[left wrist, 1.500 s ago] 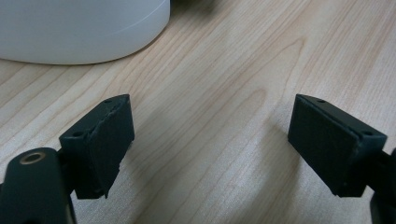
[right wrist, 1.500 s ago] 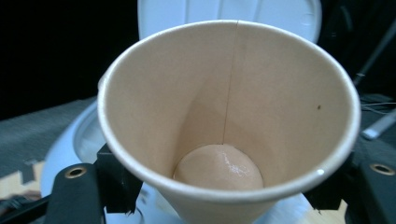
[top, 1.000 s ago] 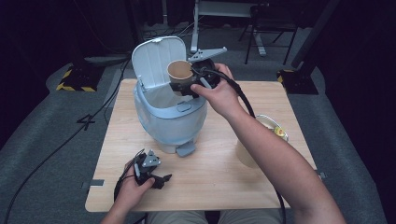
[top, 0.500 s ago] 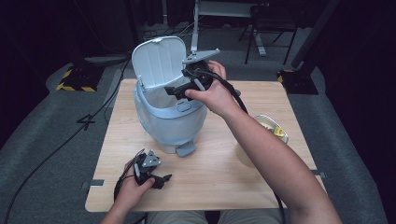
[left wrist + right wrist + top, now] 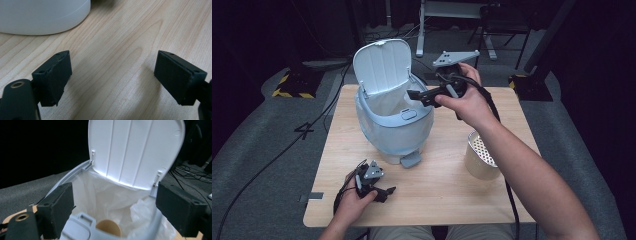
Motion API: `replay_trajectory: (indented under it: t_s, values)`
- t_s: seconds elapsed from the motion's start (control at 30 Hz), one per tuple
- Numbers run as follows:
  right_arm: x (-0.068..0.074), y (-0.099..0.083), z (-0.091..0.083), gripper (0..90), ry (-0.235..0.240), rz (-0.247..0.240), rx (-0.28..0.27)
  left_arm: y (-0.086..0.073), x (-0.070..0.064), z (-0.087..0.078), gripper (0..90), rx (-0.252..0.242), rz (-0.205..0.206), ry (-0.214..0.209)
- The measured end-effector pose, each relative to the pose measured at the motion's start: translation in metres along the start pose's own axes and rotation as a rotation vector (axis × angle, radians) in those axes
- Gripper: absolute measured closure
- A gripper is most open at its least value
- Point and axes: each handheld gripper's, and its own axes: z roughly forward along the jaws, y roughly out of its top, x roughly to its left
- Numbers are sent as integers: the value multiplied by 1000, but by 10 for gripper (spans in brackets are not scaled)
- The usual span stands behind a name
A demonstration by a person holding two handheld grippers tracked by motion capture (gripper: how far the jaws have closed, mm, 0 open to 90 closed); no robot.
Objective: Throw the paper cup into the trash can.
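Right gripper (image 5: 416, 95) hangs over the mouth of the bin (image 5: 394, 127), jaws spread wide and holding nothing. Brown paper cup (image 5: 108, 227) lies down inside the white liner bag (image 5: 110, 195), below and between the jaws in the right gripper view. Lid (image 5: 383, 67) stands upright at 12 o'clock of the opening.

Left gripper (image 5: 379, 192) rests on the table (image 5: 447, 195) near its 7 o'clock corner, jaws released and empty; in the left gripper view only bare wood lies between them, with the bin base (image 5: 45, 15) at 11 o'clock.

Risks, as I judge them:
- Lid looks free on its hinge; a knock from the right gripper or its cable could drop it onto the jaws.
- Pulling the hand back low could catch the bin's front rim (image 5: 82, 225) and tip or slide the bin, which looks light.
- Liner is loose and could snag on a jaw.
- Perforated metal holder (image 5: 481, 157) stands at 4 o'clock of the bin, just beside the right forearm; a careless withdrawal could sweep it toward the 3 o'clock edge.

Open room: bare tabletop from 5 to 6 o'clock of the bin. Safest exit for the right gripper is up, then toward 3 o'clock.
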Motion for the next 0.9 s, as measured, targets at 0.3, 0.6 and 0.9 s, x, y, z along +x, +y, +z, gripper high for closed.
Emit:
replay_trajectory:
  t_s: [0.3, 0.6, 0.9]
  values:
    - [0, -20, -48, 155, -7, 5, -5, 0, 0, 0, 152, -2, 3, 1]
    - [1, -60, -106, 155, -40, 40, 4, 0, 0, 0, 153, -1, 1, 0]
    - [-1, -111, -149, 155, -89, 79, 5, -4, 0, -4, 159, -1, 1, 0]
